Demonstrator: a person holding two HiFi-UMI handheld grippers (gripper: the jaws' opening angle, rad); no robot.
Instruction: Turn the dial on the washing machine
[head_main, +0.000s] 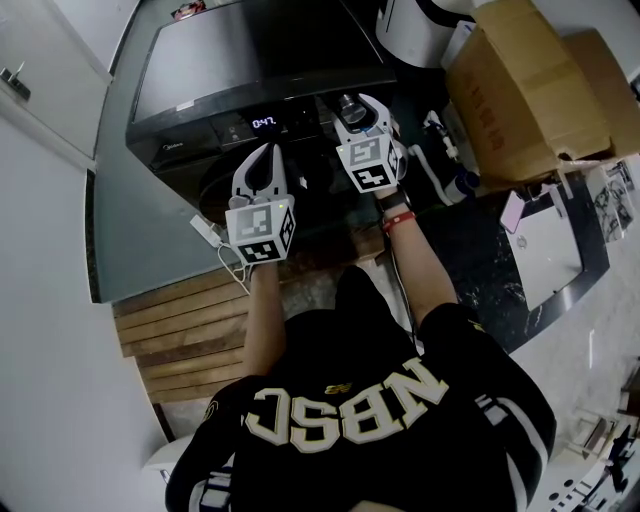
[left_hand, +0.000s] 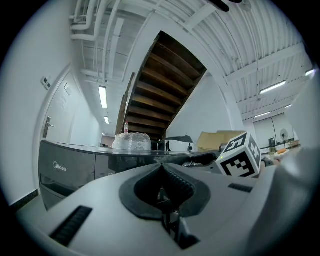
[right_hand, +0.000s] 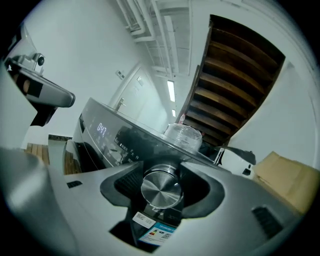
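The dark washing machine (head_main: 200, 110) stands in front of me, its display (head_main: 264, 122) lit. Its round brushed-metal dial (right_hand: 161, 189) sits between the jaws of my right gripper (right_hand: 161, 176), with the pads against its sides. In the head view the right gripper (head_main: 352, 108) is pressed up to the control panel. My left gripper (head_main: 263, 165) hangs lower and to the left, in front of the machine's door, apart from the panel. Its jaws (left_hand: 161, 167) are closed together with nothing between them.
Cardboard boxes (head_main: 530, 80) stand at the right. A white appliance (head_main: 415, 30) is behind the machine. Wooden slats (head_main: 190, 320) lie on the floor under my left arm, beside a white power strip (head_main: 208, 232). A plastic-wrapped bundle (right_hand: 183, 135) rests on the machine's top.
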